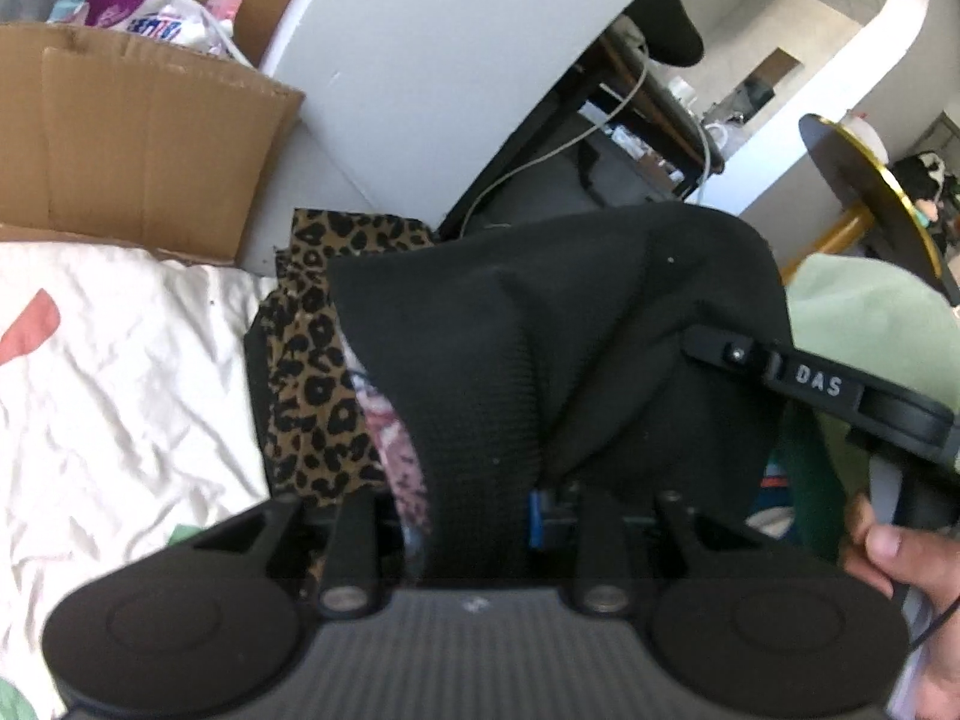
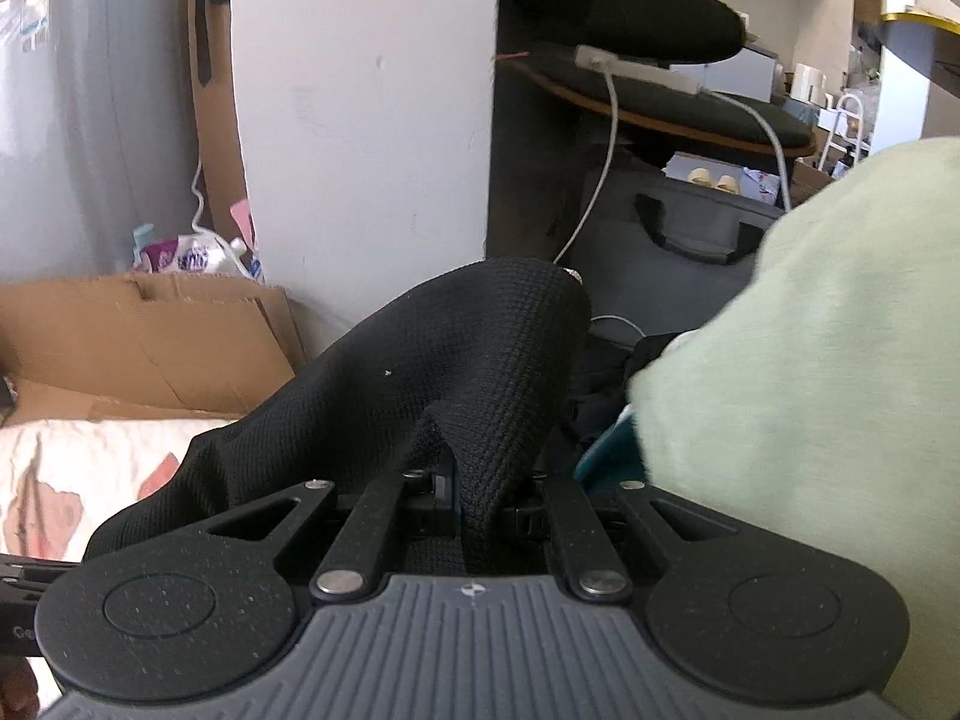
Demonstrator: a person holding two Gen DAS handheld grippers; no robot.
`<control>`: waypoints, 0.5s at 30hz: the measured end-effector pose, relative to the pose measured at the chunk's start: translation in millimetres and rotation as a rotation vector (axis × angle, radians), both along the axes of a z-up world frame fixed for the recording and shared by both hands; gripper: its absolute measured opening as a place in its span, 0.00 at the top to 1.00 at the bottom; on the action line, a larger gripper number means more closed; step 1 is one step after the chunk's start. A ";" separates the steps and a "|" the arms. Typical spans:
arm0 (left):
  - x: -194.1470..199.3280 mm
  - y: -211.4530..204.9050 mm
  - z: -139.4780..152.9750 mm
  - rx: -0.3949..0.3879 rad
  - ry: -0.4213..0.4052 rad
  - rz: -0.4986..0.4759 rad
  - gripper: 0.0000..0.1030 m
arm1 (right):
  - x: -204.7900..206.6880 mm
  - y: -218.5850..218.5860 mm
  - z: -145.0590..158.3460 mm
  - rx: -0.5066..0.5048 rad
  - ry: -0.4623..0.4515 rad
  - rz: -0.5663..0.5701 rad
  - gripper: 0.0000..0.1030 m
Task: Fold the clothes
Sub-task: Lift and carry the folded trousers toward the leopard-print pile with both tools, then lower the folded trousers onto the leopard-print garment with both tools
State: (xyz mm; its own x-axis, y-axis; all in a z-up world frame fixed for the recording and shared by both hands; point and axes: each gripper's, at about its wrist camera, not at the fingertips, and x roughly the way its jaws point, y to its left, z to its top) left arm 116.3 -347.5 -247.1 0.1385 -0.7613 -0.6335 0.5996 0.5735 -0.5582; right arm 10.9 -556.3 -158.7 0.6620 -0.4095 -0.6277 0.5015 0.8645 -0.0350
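One black knit garment (image 1: 540, 330) pinched by two claws, left claw (image 1: 480, 516) and right claw (image 2: 474, 498), one leopard-print garment (image 1: 312, 360), one cardboard box (image 1: 144, 150), one white bed sheet (image 1: 120, 390)

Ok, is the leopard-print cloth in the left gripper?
No, the left gripper is shut on the black knit; the leopard-print cloth lies beyond it.
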 end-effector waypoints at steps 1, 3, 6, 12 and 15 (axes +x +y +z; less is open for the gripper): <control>4.6 -1.9 -4.7 -0.001 0.007 0.001 0.71 | 5.0 -1.6 -5.5 -0.005 0.005 0.003 0.94; 13.9 -6.9 -13.8 -0.003 0.019 0.004 0.71 | 15.0 -6.2 -13.7 -0.003 0.011 0.001 0.94; 25.0 -15.4 -24.7 0.004 0.013 -0.014 0.71 | 33.0 -15.2 -24.9 0.001 0.029 0.003 0.94; 46.3 -27.5 -40.0 0.005 -0.001 -0.041 0.71 | 65.4 -29.9 -45.0 -0.006 0.069 0.006 0.94; 59.5 -29.9 -49.8 -0.007 0.014 -0.023 0.71 | 80.3 -40.0 -51.1 0.014 0.068 0.016 0.94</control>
